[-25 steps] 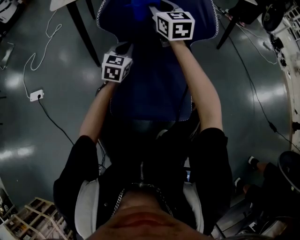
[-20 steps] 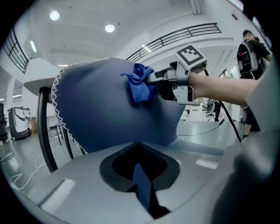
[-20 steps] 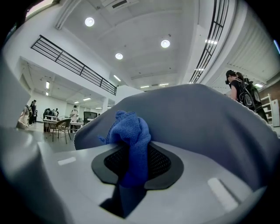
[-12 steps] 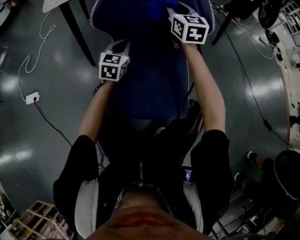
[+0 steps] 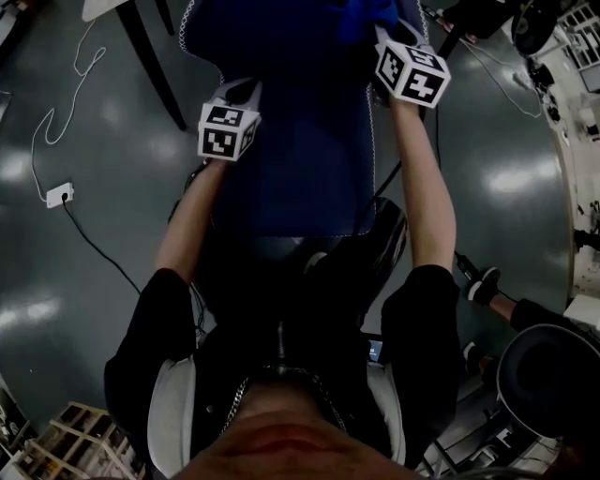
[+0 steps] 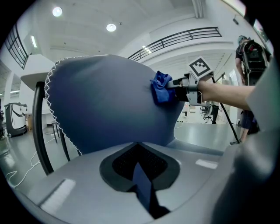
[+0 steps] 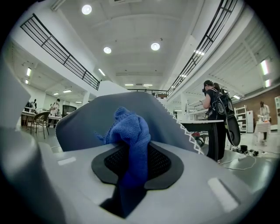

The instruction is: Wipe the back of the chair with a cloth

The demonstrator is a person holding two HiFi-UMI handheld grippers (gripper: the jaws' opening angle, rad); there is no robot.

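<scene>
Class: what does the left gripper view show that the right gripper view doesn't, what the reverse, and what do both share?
Left only: the right gripper seen from outside, holding the cloth against the chair back, and the left gripper pinching the chair's blue edge. Right only: a standing person wearing a backpack. Both: the cloth and the chair back's white zigzag stitching.

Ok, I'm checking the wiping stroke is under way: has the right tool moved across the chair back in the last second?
Yes. The right tool with the cloth has slid rightward, from mid chair back to its right edge.
</scene>
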